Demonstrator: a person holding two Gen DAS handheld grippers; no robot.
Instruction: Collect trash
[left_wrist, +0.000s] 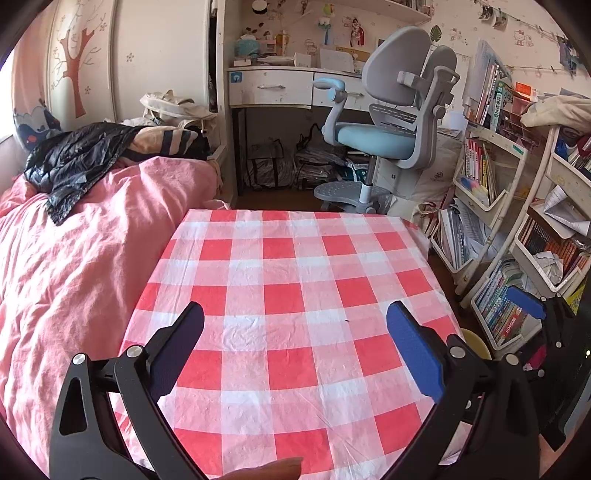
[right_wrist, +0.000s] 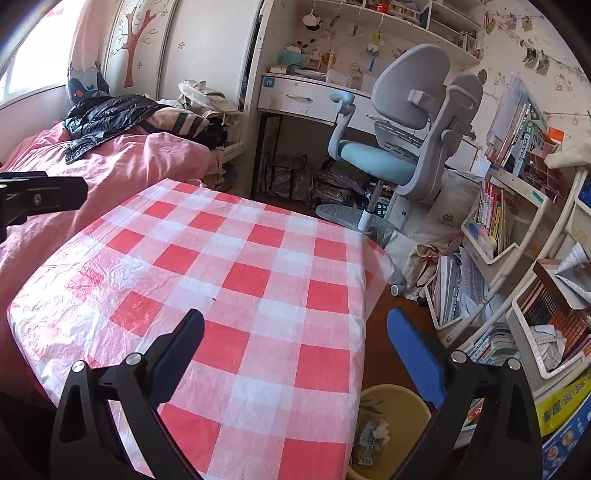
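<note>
The left tongs (left_wrist: 295, 332) hang over the near half of the tabletop (left_wrist: 295, 258), spread wide with nothing between the two pads. The right tongs (right_wrist: 295, 339) are just as wide apart and empty, and they sit over the tabletop's right edge: the dark pad (right_wrist: 177, 354) is above the checked cloth and the blue pad (right_wrist: 415, 356) is out past the edge, above the floor.

The trash (right_wrist: 369, 439) lies in a yellow bin (right_wrist: 399, 397) on the floor, tight against the tabletop's near right corner. It looks like crumpled paper and wrappers, though the pieces are too small and squashed by the lens to tell apart. The bin is below the right tongs and a little nearer than the blue pad, partly hidden by that arm. In the left wrist view only a sliver of the bin's rim (left_wrist: 476, 341) shows beyond the right edge, behind the blue pad (left_wrist: 413, 354), with the tip of the right tongs (left_wrist: 526, 301) beside it.

Along the tabletop's left edge runs a bed (left_wrist: 74, 277) with a pink cover. Beyond the far edge stands a chair (left_wrist: 388, 122) at a desk. A book rack (right_wrist: 517, 240) stands on the floor past the right edge.
</note>
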